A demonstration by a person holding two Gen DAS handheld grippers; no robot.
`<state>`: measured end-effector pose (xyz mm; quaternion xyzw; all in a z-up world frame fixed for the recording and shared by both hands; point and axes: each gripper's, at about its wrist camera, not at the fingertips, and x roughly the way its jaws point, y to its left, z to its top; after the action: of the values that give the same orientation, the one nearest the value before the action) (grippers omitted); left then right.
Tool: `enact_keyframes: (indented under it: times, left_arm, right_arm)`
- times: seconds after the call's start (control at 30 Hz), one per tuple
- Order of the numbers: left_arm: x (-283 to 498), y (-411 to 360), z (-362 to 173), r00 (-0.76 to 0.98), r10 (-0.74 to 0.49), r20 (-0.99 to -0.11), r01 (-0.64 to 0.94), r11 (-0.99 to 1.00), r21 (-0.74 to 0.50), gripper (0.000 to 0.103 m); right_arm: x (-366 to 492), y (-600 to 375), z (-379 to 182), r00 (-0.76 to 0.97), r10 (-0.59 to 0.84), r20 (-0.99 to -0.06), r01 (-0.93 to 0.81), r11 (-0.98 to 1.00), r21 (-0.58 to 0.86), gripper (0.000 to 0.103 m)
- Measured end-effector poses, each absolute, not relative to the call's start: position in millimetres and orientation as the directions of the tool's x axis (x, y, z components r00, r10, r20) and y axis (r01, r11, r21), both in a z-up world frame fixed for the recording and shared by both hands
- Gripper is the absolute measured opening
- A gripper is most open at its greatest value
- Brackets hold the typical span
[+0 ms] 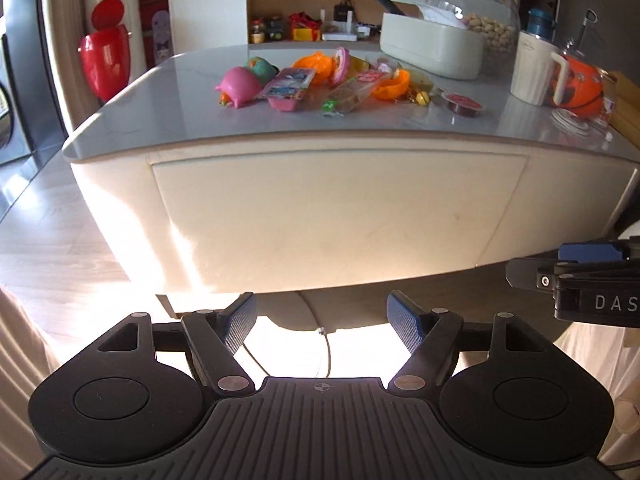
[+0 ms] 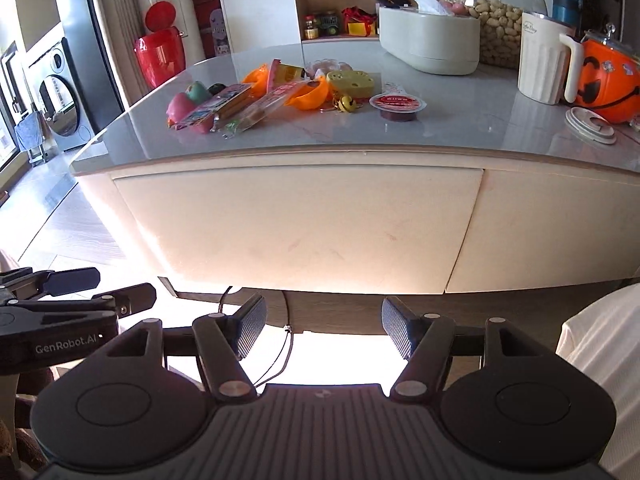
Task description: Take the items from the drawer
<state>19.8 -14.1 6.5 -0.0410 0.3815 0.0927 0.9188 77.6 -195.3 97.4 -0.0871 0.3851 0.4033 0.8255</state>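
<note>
Surface: grey stone-look surface already carries the toys and snack packets.
Drawer: your cream flat-fronted drawer sits shut.
Grippers: left gripper and right gripper hang apart, empty.
Next: likely hook its lower edge, pull.

red bin beside wall, lid up | white jug touching orange pumpkin pail | glass jar of nuts behind cream box | washing machine far left

Black tool, blue ribbed pads
</note>
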Motion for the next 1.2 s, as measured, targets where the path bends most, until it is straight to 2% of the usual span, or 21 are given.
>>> enact_keyframes:
  times: [0.13, 0.37, 1.2]
  left_arm:
    - [22.0, -13.0, 3.4, 0.678, 0.151, -0.719, -0.217, 0.976, 0.000, 0.077]
    - [22.9, -21.5, 1.8, 0.676, 0.163, -0.719, -0.191, 0.981, 0.043, 0.077]
    - [30.0, -28.3, -4.8, 0.662, 0.182, -0.727, -0.161, 0.982, 0.098, 0.077]
  right_arm:
    - [58.3, -193.8, 78.8, 0.451, 0.554, -0.699, -0.731, 0.680, 0.067, 0.065]
    - [51.9, -190.6, 81.7, 0.466, 0.553, -0.690, -0.749, 0.662, 0.024, 0.065]
    - [60.2, -194.5, 79.0, 0.432, 0.579, -0.692, -0.744, 0.662, 0.089, 0.065]
